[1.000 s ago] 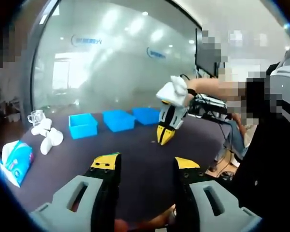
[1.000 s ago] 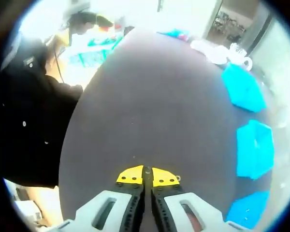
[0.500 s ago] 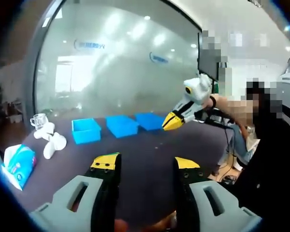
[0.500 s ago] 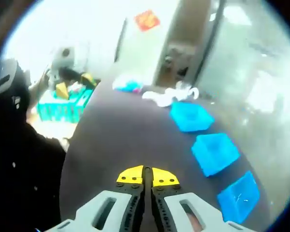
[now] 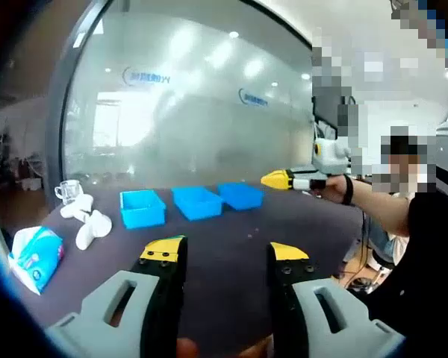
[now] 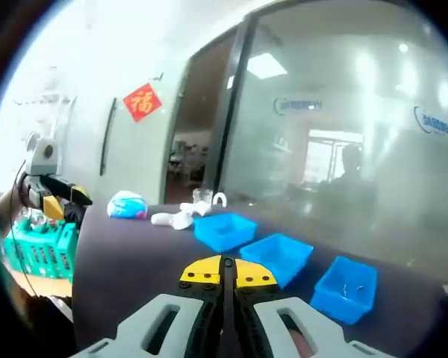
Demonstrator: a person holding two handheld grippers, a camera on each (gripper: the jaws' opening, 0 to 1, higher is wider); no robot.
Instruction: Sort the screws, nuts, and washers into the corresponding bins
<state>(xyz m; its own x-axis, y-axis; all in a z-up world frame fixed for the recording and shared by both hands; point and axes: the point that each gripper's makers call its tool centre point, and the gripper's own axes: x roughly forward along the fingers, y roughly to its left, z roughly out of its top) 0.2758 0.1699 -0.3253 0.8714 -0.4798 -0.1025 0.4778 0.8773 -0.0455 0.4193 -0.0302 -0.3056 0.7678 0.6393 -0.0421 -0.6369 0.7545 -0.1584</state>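
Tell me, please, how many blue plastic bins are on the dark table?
3, in a row: the left blue plastic bin, the middle bin, and the right bin, nearest the right gripper. None looks hidden.

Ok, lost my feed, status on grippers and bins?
Left hand-held gripper open, empty. Right hand-held gripper shut, raised off table. Three blue bins in a row. Nothing blocking.

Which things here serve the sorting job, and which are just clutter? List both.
For the job:
three blue bins
left gripper, open
right gripper, shut

Lying about:
tissue pack
white objects by the glass cup
green crate
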